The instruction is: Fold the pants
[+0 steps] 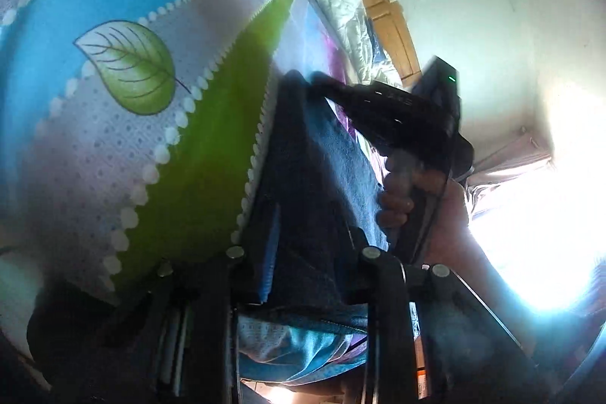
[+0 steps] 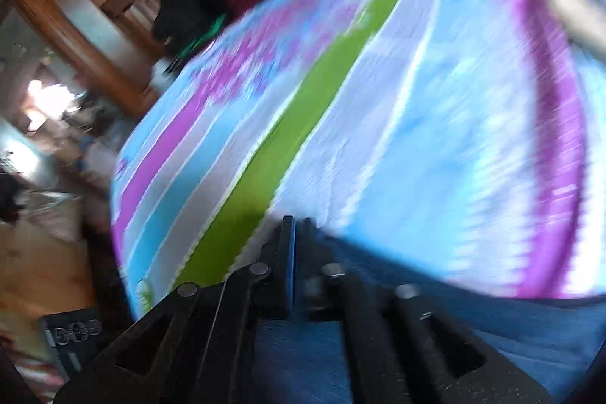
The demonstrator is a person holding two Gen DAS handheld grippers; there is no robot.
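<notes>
1. Bed (image 1: 113, 139) is the biggest thing, covered in a printed sheet with blue, grey, green and purple bands and a leaf print; the green band (image 2: 303, 108) is the landmark here.
2. Open room: lots of bare sheet on both sides of the green band, running on to the bed's far end. In the right wrist view the bed edge drops off to the left of the band, with wooden furniture (image 2: 75, 6) and floor clutter past it. In the left wrist view a white wall (image 1: 473, 6), a wooden bed frame (image 1: 390, 14) and a bright window sit right of the band.
3. Pants (image 1: 314, 195), dark blue denim, lie on the bed just right of the green band, with the near end lifted into the jaws. Long axis runs roughly along the band, away from the left camera; one long edge touches the band's white scalloped border.
4. Right gripper (image 1: 322, 86) is at the far end of the pants, a hand (image 1: 397, 199) around its handle. Its own view is motion-blurred; jaws (image 2: 299, 233) together, with denim right under and around them.
5. Left gripper (image 1: 303, 275) is at the near end, jaws clamped on a fold of the denim.
</notes>
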